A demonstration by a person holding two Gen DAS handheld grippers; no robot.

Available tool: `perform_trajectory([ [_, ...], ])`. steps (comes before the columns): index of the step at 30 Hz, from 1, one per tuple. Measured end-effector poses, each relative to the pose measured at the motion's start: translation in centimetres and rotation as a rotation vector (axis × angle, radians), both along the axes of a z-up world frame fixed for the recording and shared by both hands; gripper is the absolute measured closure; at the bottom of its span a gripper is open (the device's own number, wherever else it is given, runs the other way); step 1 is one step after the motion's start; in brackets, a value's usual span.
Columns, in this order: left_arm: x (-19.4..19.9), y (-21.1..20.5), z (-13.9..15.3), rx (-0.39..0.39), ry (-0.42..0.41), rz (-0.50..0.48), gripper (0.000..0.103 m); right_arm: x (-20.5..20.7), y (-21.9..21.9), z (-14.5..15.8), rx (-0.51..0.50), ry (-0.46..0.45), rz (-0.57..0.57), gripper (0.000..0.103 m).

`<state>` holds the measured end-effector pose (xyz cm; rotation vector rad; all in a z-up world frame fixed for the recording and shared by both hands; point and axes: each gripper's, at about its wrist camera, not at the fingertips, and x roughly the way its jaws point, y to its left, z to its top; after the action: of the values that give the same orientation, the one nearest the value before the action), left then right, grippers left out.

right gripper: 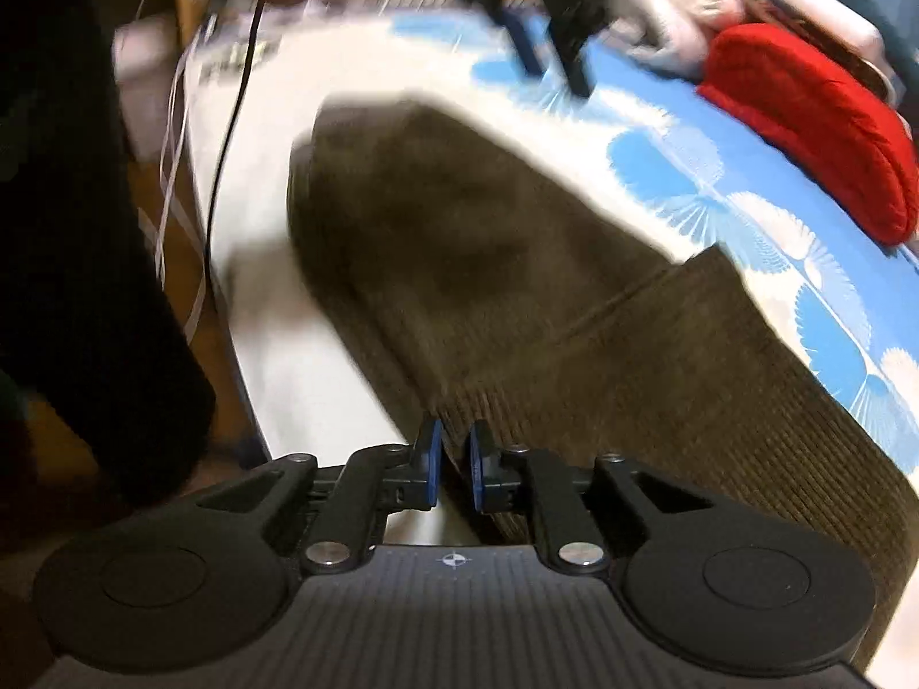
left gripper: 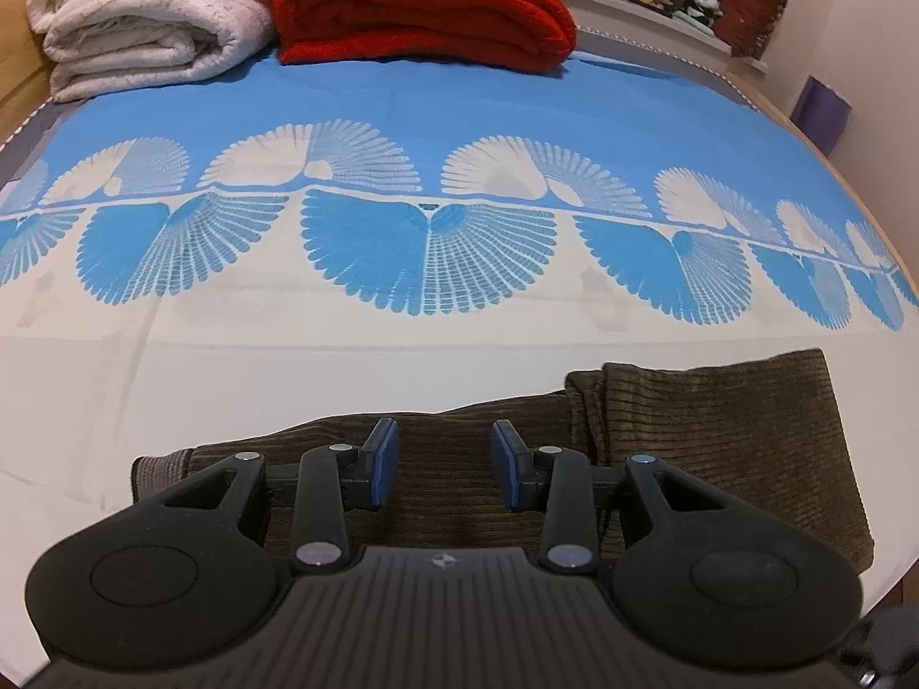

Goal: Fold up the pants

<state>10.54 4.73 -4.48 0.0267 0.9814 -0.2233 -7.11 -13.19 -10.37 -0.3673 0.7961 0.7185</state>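
- Bedroom scene: a bed (left gripper: 172, 356) under a blue-and-white sheet carries brown corduroy pants (left gripper: 718, 436) near its front edge.
- Left gripper (left gripper: 445, 468) hovers over the pants, jaws spread, holding nothing.
- Right gripper (right gripper: 454, 468) has its jaws nearly together, pinching the pants' edge; this view is blurred.
- Red blanket (left gripper: 419, 6) and white blanket (left gripper: 149, 11) sit folded at the far end.

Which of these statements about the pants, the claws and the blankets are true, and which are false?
1. The left claw is open above the brown pants. True.
2. The right claw is wide open. False: it is nearly shut on the pants' edge.
3. The red blanket lies beside a white blanket. True.
4. The pants are blue. False: they are brown corduroy.
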Motion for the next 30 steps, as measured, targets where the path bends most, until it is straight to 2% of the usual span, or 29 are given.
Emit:
perform_trajectory([
  [2, 0.1, -0.5, -0.2, 0.005, 0.004, -0.008, 0.063, 0.7, -0.8, 0.1, 0.033, -0.010, -0.084, 0.076],
  [3, 0.2, -0.7, -0.3, 0.007, 0.008, -0.012, 0.063, 1.0, -1.0, -0.4, 0.014, 0.003, -0.110, 0.074],
  [6, 0.3, -1.8, -0.6, 0.007, 0.017, -0.033, 0.063, 1.4, -1.1, -3.5, -0.136, 0.130, -0.080, 0.074],
  [9, 0.2, -3.3, -1.0, -0.001, 0.039, -0.092, 0.059, 1.6, -2.8, -2.2, -0.061, 0.118, -0.156, 0.070],
  [13, -0.8, -6.9, -2.1, 0.006, 0.092, -0.283, 0.058, 2.1, -7.5, 0.3, 0.084, 0.069, -0.399, 0.049],
  [17, -4.1, -11.6, -4.0, 0.078, 0.130, -0.564, 0.058, 1.9, -13.0, 0.5, 0.044, 0.009, -0.702, 0.035],
  [19, -5.9, -13.1, -5.7, 0.123, 0.149, -0.670, 0.058, 1.6, -15.9, -0.1, 0.028, 0.034, -0.858, 0.033],
  [21, -7.2, -14.1, -8.5, 0.221, 0.204, -0.740, 0.061, 1.1, -19.2, -1.0, 0.076, 0.108, -1.007, 0.033],
  [22, -7.8, -14.4, -10.7, 0.308, 0.254, -0.754, 0.061, 0.7, -20.4, -1.6, 0.107, 0.149, -1.060, 0.033],
  [24, -8.4, -14.7, -11.4, 0.330, 0.229, -0.780, 0.062, 0.2, -22.6, -2.8, 0.174, 0.235, -1.141, 0.033],
  [27, -7.2, -14.1, -10.0, 0.245, 0.241, -0.707, 0.062, -0.4, -24.7, -4.2, 0.275, 0.336, -1.212, 0.029],
  [30, -6.5, -13.6, -8.7, 0.188, 0.190, -0.648, 0.062, -0.8, -25.3, -4.8, 0.331, 0.368, -1.224, 0.027],
])
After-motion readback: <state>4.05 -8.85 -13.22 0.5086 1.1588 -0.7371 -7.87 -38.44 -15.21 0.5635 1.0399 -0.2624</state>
